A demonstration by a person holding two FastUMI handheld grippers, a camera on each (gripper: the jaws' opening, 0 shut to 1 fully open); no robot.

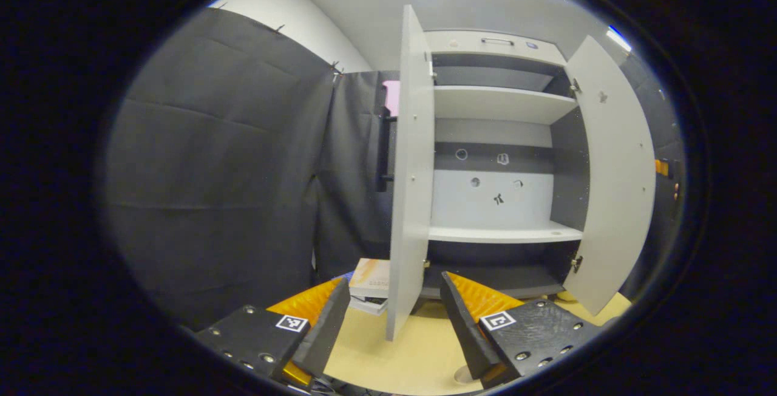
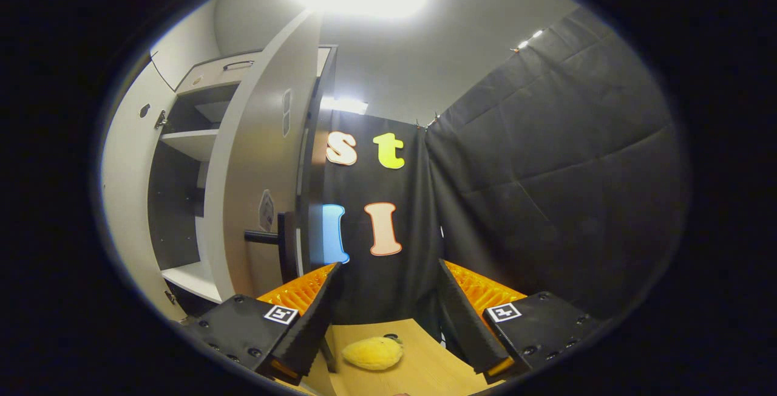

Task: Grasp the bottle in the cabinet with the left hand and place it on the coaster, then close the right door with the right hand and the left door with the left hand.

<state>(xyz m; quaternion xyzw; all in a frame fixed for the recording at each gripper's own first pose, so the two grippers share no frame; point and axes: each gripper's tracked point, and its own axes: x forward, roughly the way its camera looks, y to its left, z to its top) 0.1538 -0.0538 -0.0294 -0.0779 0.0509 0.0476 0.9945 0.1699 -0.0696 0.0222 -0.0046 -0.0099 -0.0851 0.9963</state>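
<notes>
The cabinet stands with both doors swung open, its left door edge-on between the spread fingers of the empty left gripper (books lie behind it). The right gripper, fingers likewise apart and empty, faces the booth wall beside the right door, a yellow plush toy on the table below; the bottle's place cannot be told.

Tan table — cabinet, stacked books, yellow lemon.

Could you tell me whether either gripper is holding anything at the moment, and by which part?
Nothing is held. The left gripper has its jaws open astride the left door, and the right gripper is open too.
</notes>
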